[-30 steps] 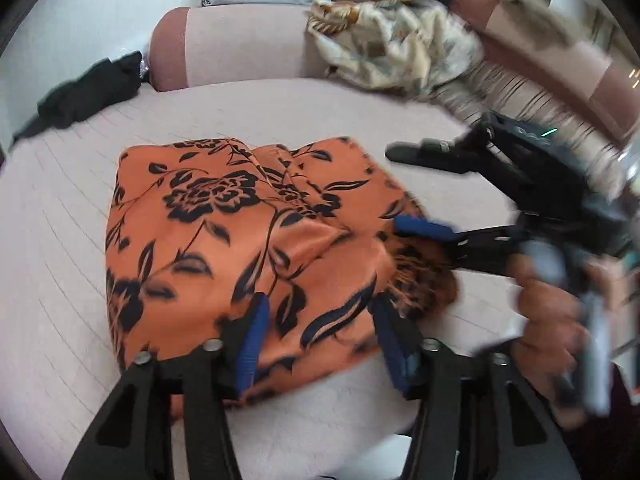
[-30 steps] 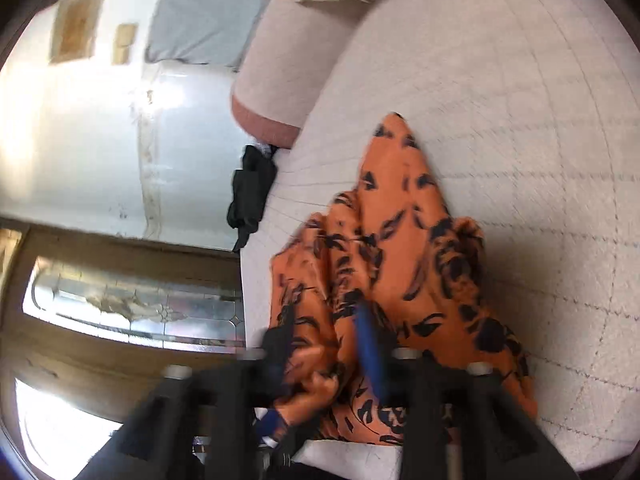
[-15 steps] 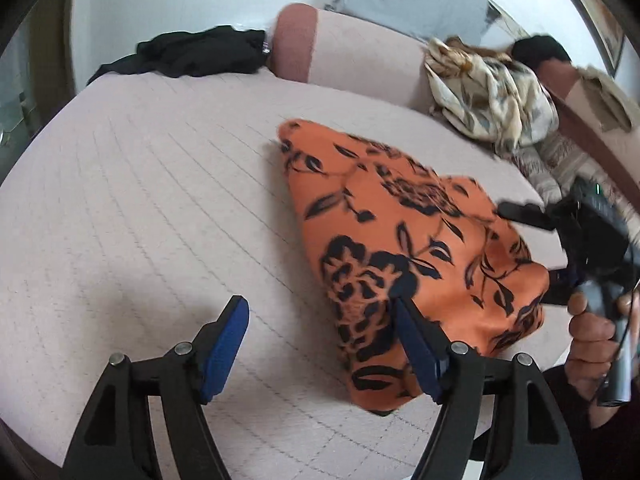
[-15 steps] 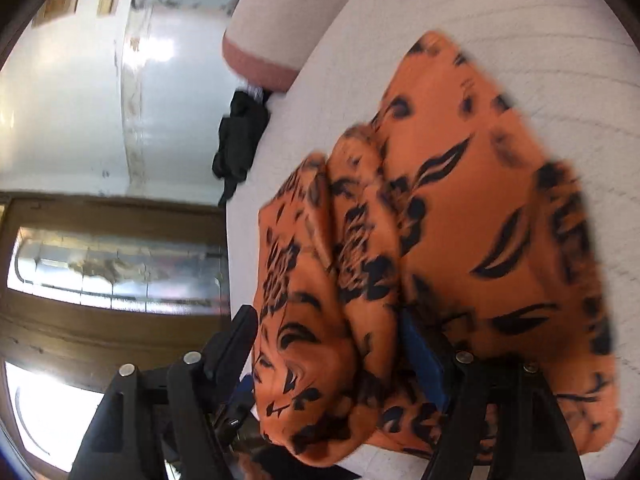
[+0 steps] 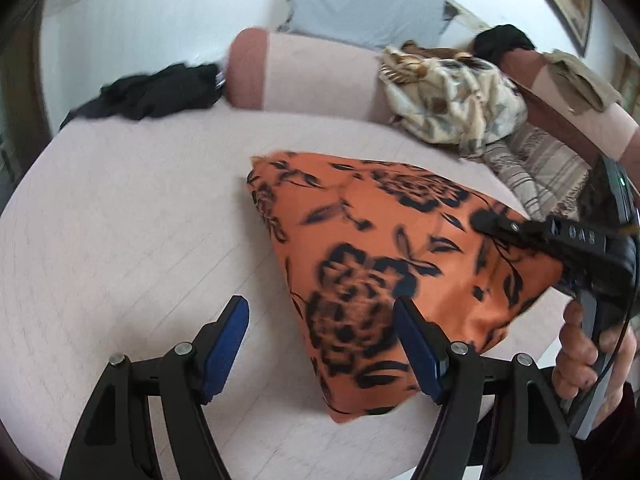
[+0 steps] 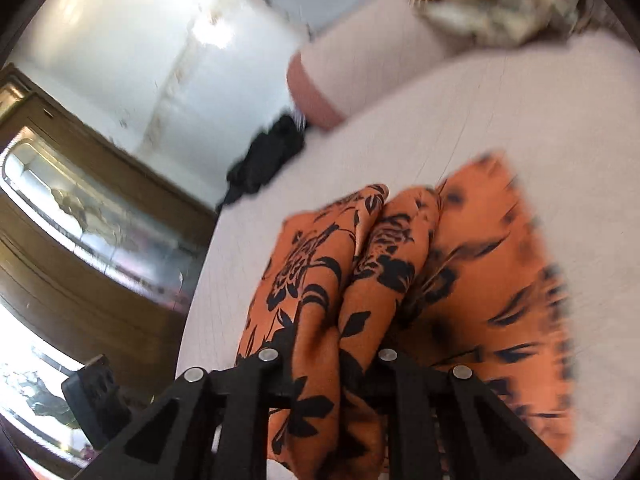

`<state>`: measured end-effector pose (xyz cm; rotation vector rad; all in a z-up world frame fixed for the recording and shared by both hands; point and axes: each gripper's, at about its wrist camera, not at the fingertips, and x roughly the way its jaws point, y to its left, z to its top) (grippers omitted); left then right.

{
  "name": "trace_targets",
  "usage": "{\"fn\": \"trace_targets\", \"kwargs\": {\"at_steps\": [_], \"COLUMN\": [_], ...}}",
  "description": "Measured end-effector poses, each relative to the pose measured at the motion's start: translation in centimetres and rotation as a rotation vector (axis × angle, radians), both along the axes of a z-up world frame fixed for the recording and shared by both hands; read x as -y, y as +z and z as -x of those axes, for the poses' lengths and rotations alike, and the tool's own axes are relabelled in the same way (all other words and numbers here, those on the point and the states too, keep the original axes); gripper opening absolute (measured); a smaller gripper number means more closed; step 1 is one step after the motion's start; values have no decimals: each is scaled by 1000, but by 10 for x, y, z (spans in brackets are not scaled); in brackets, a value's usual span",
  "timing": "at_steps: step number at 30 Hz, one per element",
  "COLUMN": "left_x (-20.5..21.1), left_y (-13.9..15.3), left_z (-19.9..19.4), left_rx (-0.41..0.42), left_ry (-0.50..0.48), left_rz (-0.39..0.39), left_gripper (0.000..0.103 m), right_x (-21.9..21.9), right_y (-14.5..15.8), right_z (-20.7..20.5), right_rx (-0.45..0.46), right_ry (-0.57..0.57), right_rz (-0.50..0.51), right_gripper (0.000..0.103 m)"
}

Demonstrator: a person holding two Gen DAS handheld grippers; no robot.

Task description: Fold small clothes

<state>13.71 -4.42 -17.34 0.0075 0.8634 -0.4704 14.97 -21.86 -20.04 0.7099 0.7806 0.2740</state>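
An orange garment with black flowers lies folded on the pale quilted bed. My left gripper stands open just above the bed at the garment's near left edge, with only that edge between its blue pads. My right gripper is closing its jaws on a bunched fold of the garment, and the cloth bulges out between the fingers. The left wrist view shows the right gripper at the garment's right side, held by a person's hand, with that side raised.
A black garment lies at the bed's far left by a pink bolster. A cream patterned cloth and a striped cloth are heaped at the far right. A wooden cabinet with glass stands beyond the bed's edge.
My left gripper opened wider and drew back to the left off the garment. My right gripper closed on the garment's fold and rolled, lifting that side.
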Motion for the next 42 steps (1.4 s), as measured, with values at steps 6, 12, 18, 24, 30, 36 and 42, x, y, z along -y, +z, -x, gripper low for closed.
{"fn": "trace_targets", "kwargs": {"at_steps": [6,12,18,24,30,36,42], "left_x": [52,34,28,17,22,23,21], "left_y": [-58,-75,-79,-82,-78,-76,-75], "left_z": [-19,-21,-21,-21,-12,-9,-6], "left_rx": [-125,-156,-137,-171,-104,-81,-47], "left_ry": [-50,-42,-68,-67,-68,-71,-66], "left_rz": [-168,-46,12,63,8,-20,-43], "left_gripper": [76,83,86,86,86,86,86], "right_x": [52,77,62,30,39,-5,-61], "right_y": [-33,-56,-9,-3,-62,-16,-65], "right_z": [16,13,-1,-59,-99,-126,-189], "right_rx": [-177,-308,-137,-243,-522,-396,-465], "right_ry": [-42,-129,-201,-100,-135,-17,146], "right_rz": [-47,-164,23,165,180,250,356], "right_gripper": [21,37,60,33,26,30,29]}}
